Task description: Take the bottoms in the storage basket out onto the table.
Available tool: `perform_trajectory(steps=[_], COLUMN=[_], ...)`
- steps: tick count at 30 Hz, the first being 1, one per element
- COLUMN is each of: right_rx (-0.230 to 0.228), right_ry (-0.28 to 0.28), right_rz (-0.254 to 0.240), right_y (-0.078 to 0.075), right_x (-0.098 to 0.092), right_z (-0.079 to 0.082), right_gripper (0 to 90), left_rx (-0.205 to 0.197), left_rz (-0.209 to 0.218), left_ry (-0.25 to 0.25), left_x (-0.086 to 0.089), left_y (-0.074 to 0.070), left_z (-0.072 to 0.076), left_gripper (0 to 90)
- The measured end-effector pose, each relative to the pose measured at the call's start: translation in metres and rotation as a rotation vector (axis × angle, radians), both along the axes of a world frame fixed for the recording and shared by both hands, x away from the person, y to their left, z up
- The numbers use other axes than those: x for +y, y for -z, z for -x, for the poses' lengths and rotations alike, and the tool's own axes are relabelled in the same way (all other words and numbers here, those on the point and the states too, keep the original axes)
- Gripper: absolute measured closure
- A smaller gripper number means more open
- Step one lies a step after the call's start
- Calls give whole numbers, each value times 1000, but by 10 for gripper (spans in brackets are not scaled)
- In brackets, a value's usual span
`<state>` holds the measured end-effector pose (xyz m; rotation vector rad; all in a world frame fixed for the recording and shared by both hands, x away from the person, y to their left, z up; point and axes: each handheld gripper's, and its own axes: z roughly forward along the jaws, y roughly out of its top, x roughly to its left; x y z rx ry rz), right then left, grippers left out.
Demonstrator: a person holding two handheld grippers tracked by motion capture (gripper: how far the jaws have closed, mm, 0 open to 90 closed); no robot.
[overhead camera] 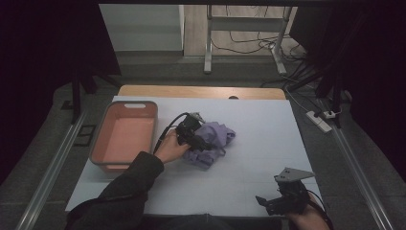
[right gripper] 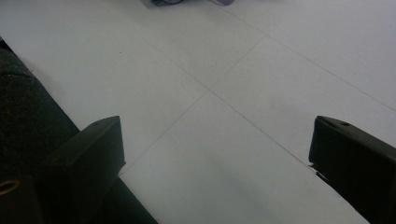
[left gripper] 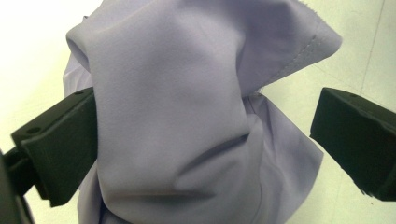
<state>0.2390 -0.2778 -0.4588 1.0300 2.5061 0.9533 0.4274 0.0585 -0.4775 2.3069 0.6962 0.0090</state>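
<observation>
A crumpled lilac cloth (overhead camera: 218, 136) lies in a heap near the middle of the white table sheet (overhead camera: 268, 139). My left gripper (overhead camera: 205, 145) is down on the heap's left side, held by a hand in a dark sleeve. Seen close in the left gripper view, the cloth (left gripper: 187, 116) bulges between the wide-apart jaws of the left gripper (left gripper: 205, 140); the left jaw touches the fabric and the right jaw stands clear of it. At the table's front right, my right gripper (overhead camera: 268, 201) sits low. It is open (right gripper: 215, 158) over bare sheet, with nothing between its jaws.
A salmon-pink tub (overhead camera: 107, 125) with grey rim stands empty at the table's left, just beside the left hand. A strip of the cloth (right gripper: 187, 2) shows at the top edge of the right gripper view. Cables, a power strip and table legs lie beyond the far edge.
</observation>
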Motion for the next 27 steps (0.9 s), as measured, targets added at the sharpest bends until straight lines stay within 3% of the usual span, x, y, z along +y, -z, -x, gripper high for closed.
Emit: perform_trajectory(steps=[19, 27], right_rx=[-4, -3], right_ry=[18, 21], right_rz=[-17, -20], right_y=[-1, -1], right_x=[-2, -2], right_z=[0, 0], right_gripper=[36, 36], left_rx=[5, 36], left_rz=[40, 75], left_ry=[26, 36], left_x=[6, 12], left_y=[-10, -10], left_z=[6, 8], left_gripper=[0, 0])
